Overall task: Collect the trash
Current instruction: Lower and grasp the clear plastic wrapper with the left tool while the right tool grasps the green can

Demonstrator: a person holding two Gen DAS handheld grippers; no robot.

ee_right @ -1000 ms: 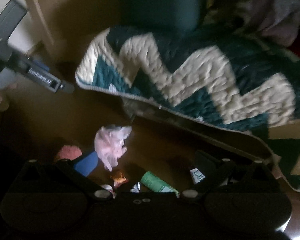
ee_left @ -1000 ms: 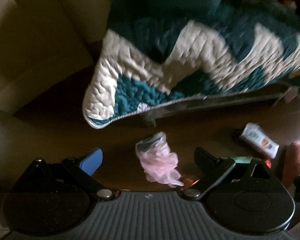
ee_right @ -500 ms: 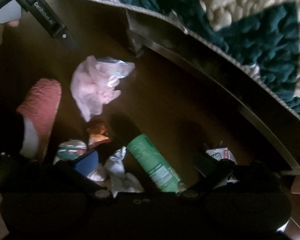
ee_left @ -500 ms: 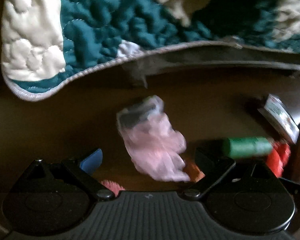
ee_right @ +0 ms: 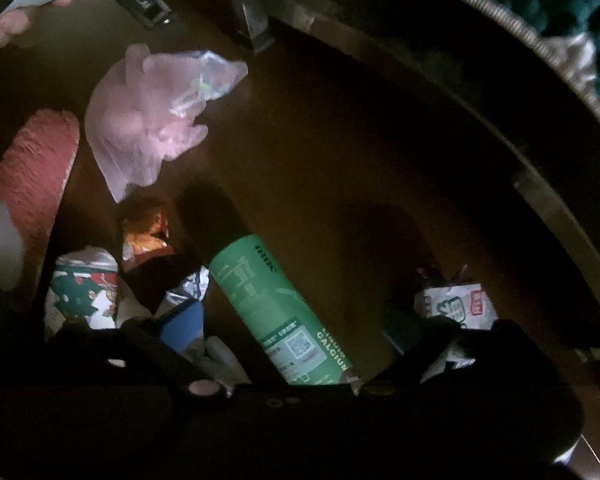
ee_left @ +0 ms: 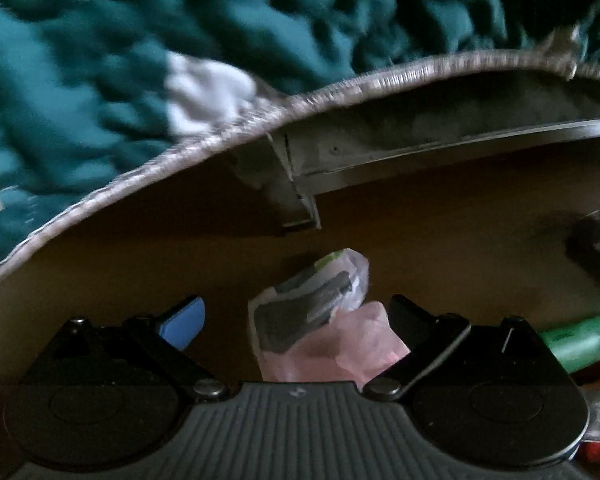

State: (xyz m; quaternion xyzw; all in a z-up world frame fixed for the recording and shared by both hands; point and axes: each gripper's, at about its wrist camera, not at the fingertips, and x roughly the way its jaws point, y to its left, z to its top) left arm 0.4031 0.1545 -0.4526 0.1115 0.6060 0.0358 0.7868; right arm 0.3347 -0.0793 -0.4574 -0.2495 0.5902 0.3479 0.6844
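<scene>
Pink, thin plastic: the crumpled bag (ee_left: 332, 320) lies on the brown floor (ee_left: 440, 240) just out from the bed frame's leg (ee_left: 288, 196), and it sits between the spread fingers of the left tool (ee_left: 296, 312), which are apart and not pressing on it. In the right wrist view the same bag (ee_right: 140, 120) is seen near a red slipper (ee_right: 32, 168). Closer to the right tool (ee_right: 296, 328) lies a green tube (ee_right: 276, 308), its lower end between that tool's fingers; these jaws have just been closing a little but stand wide, with no pad visibly on the tube. Around it are scattered an orange wrapper (ee_right: 146, 236), a printed paper cup (ee_right: 84, 288) and a small white packet (ee_right: 456, 304). The teal quilt (ee_left: 100, 60) hangs over the bed's edge above all this.

The step in hand looks like the approach for a double pick: bag on the left, tube on the right. Next, each tool probably needs to settle lower and clench; the flimsy bag may slip unless a thick fold is caught.
</scene>
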